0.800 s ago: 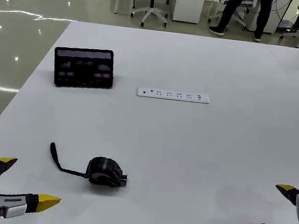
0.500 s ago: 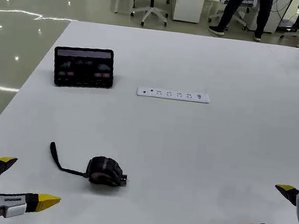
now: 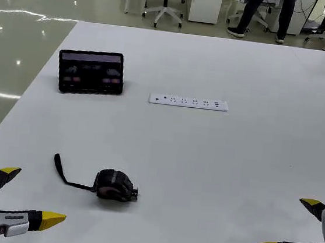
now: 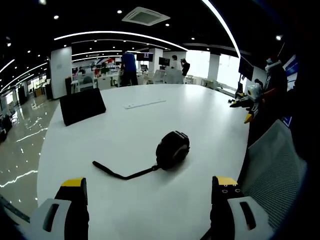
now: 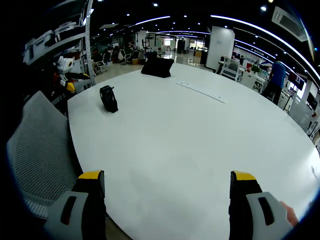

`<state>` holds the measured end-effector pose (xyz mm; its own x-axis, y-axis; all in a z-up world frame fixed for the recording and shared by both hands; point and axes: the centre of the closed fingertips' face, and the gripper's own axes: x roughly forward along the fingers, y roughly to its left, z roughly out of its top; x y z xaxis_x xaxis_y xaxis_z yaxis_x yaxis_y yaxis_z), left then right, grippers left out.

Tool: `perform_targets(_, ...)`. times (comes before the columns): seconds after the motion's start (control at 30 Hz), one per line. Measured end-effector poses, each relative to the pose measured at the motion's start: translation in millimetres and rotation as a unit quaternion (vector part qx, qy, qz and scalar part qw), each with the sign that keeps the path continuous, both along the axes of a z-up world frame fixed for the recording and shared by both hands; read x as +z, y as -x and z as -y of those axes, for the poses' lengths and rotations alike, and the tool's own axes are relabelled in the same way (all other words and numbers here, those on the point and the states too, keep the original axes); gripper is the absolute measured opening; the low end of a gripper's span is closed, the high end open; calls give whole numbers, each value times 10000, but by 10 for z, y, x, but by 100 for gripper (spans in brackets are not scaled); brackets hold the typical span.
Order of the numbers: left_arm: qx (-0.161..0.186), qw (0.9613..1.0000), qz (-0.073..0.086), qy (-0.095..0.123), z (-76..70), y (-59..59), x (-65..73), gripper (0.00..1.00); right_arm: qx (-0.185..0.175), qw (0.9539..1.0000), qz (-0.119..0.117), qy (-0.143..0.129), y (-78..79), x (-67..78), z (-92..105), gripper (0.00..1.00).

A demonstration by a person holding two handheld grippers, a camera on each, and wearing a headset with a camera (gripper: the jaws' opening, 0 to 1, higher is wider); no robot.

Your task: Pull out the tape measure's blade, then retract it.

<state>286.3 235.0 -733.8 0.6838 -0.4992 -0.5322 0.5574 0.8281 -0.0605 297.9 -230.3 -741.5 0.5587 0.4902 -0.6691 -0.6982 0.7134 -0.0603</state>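
A black tape measure [image 3: 115, 186] lies on the white table [image 3: 205, 161] near its front left, its wrist strap [image 3: 64, 173] trailing to the left. It also shows in the left gripper view as a tape measure [image 4: 172, 148] just ahead of the jaws, and far off in the right gripper view as a tape measure [image 5: 108, 98]. My left gripper [image 3: 29, 196] hovers open at the lower left, short of the tape measure. At the lower right my right gripper [image 3: 288, 225] is open and holds nothing. The left gripper [image 4: 149, 186] and right gripper [image 5: 167, 179] show wide gaps between yellow tips.
A dark tablet [image 3: 90, 72] stands at the back left and a white power strip [image 3: 188, 103] lies mid-table. A mesh chair [image 5: 37, 150] sits at the table's near edge. Office chairs and a person's legs [image 3: 263, 13] are beyond the far edge.
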Motion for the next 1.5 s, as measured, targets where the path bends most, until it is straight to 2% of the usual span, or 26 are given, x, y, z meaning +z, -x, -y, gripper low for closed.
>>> perform_targets(0.07, -56, 10000, 34, 20, 21, -19, 10, 100, 16, 10000, 9, 26, -17, 1, -5, 100)
perform_targets(0.17, -157, 9997, -172, -44, 59, -28, -35, 100, 147, 9998, 27, 163, -41, -18, -18, 100)
perform_targets(0.23, -227, 9996, -168, -22, 97, -69, -16, 100, 261, 9994, 43, 244, -67, -50, -28, 100)
perform_targets(0.33, -345, 9991, -265, -8, 146, -126, -5, 99, 320, 9994, 33, 145, -122, -42, -56, 98)
perform_targets(0.37, -407, 9989, -232, -8, 173, -145, 13, 99, 357, 9992, 77, 133, -144, -27, -74, 98)
perform_targets(0.4, -512, 9985, -193, -32, 210, -178, 30, 99, 482, 9986, 227, 43, -186, 12, -129, 99)
perform_targets(0.47, -661, 9975, -231, -113, 263, -216, 36, 99, 519, 9986, 137, -6, -189, 26, -164, 97)
perform_targets(0.5, -734, 9970, -191, -166, 284, -239, 46, 99, 597, 9981, 152, -35, -196, 38, -199, 95)
perform_targets(0.57, -894, 9956, -187, -218, 339, -286, 61, 98, 715, 9965, 426, -33, -264, 99, -258, 99)
perform_targets(0.6, -1012, 9945, -121, -227, 369, -313, 79, 96, 700, 9970, 315, -57, -259, 94, -272, 99)
perform_targets(0.63, -1176, 9929, 14, -198, 428, -338, 124, 92, 749, 9967, 278, -111, -271, 103, -313, 100)
perform_targets(0.67, -1204, 9924, -22, -269, 424, -352, 109, 89, 776, 9966, 276, -99, -283, 110, -325, 100)
perform_targets(0.77, -1398, 9895, -135, -353, 499, -404, 96, 92, 879, 9958, 247, -92, -313, 126, -386, 100)
perform_targets(0.83, -1528, 9872, -123, -449, 534, -451, 100, 94, 939, 9952, 249, -94, -346, 132, -406, 100)
perform_targets(0.97, -1713, 9840, -98, -482, 620, -527, 129, 96, 1018, 9944, 241, -175, -397, 164, -481, 100)
perform_targets(1.2, -2129, 9739, -222, -756, 762, -598, 63, 99, 1270, 9916, 155, -203, -457, 164, -671, 100)
perform_targets(1.27, -2238, 9706, -301, -835, 796, -599, 34, 98, 1334, 9907, 174, -225, -486, 178, -726, 100)
perform_targets(1.33, -2413, 9655, -379, -902, 826, -580, 6, 98, 1391, 9897, 186, -273, -504, 203, -791, 100)
perform_targets(1.37, -2529, 9629, -409, -852, 864, -552, 8, 99, 1413, 9893, 213, -290, -518, 212, -817, 100)
perform_targets(1.4, -2620, 9607, -350, -843, 898, -553, 10, 100, 1445, 9888, 241, -287, -539, 217, -854, 100)
perform_targets(1.5, -2646, 9587, -399, -961, 926, -587, -25, 100, 1559, 9871, 214, -296, -583, 203, -936, 100)
